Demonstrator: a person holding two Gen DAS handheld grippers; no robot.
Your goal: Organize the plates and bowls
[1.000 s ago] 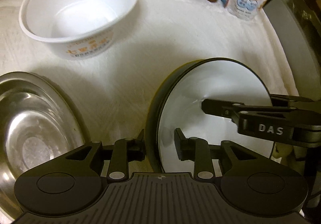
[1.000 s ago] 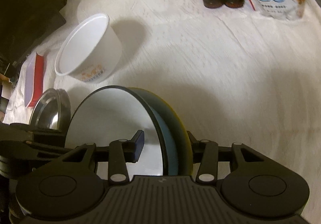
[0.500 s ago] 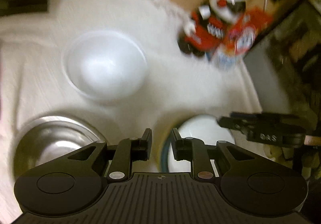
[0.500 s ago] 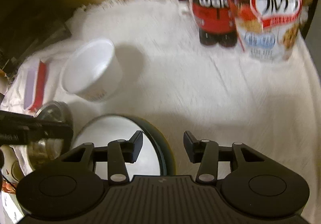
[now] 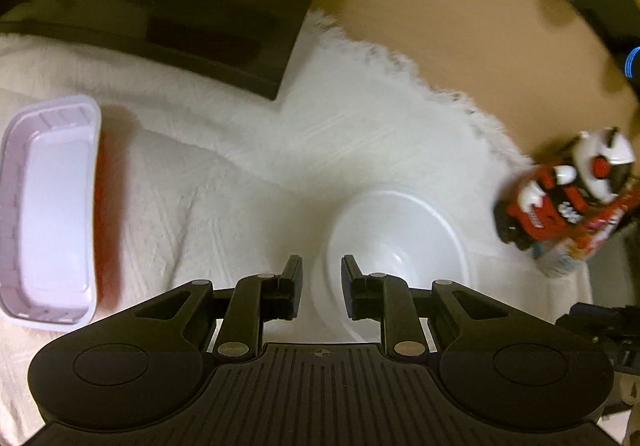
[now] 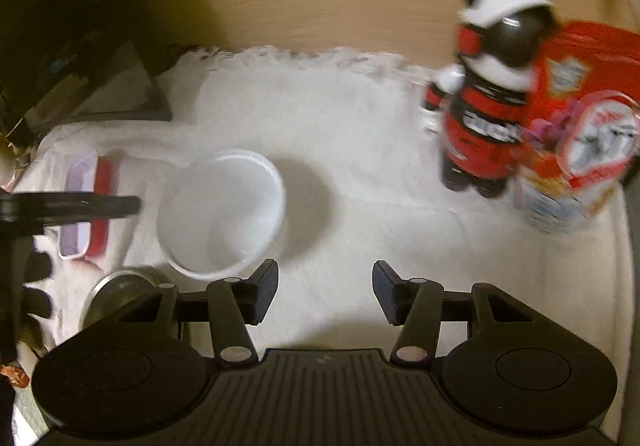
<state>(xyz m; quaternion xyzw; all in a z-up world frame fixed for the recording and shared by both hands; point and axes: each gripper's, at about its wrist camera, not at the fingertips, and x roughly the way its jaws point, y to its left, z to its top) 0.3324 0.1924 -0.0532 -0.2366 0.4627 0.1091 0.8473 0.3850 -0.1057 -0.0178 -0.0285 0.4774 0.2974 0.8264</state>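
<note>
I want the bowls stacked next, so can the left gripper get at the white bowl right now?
Probably yes. The white bowl sits open side up just ahead of the left gripper, whose jaws hold nothing, with no object between them.

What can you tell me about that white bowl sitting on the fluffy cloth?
The white bowl is round and deep, with a thin rolled rim, and looks like plain plastic or foam. It stands upright and empty on the white cloth. A rectangular tray lies to one side, a metal dish nearer the camera. Nothing grips it.
</note>
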